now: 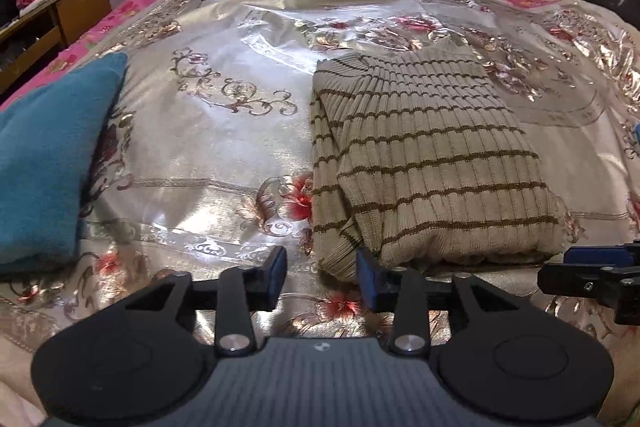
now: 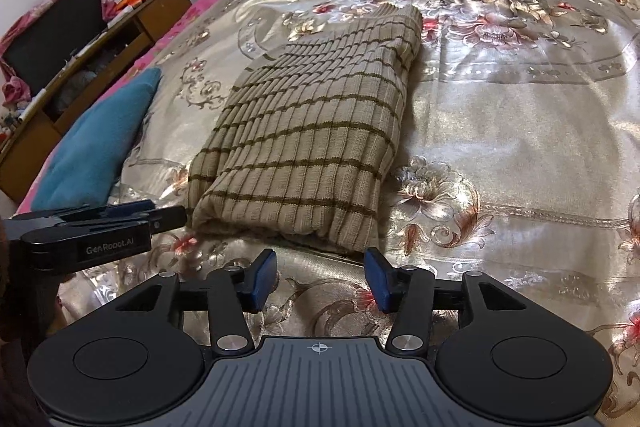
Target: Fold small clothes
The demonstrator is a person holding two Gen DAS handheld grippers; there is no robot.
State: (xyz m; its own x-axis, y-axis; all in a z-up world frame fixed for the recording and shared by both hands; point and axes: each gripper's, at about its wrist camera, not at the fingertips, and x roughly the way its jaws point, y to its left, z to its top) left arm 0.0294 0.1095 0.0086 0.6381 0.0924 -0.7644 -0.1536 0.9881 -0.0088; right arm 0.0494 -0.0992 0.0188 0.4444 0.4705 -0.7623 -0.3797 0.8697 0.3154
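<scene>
From the left wrist view, the left gripper (image 1: 321, 273) hovered with its jaws spread and nothing between them, just short of the near left corner of the beige ribbed knit sweater with thin brown stripes (image 1: 424, 163). The sweater lay on the shiny floral satin bedspread (image 1: 208, 131), already doubled into a narrow slab, with a sleeve tucked under along its left edge. That loose sleeve layer looked the likeliest trouble: a pinch taking only the top ply would probably drag the fold open instead of lifting the whole stack. The slick satin might also let the bundle slide when pushed. A teal plush cushion (image 1: 48, 163) sat well to the left, apart from the sweater, and the right gripper's fingers showed at the right edge, near the hem.

From the right wrist view, the right gripper (image 2: 320, 281) was likewise parted and empty, close to the sweater's (image 2: 312, 131) near hem but not touching it. The left gripper (image 2: 132, 217) reached in from the left beside the hem's corner; seen edge-on, its opening could not be judged here. Both tools working so close together risked bumping. The cushion (image 2: 96, 143) and a wooden bedside cabinet (image 2: 132, 35) stood off left, clear of the path.
</scene>
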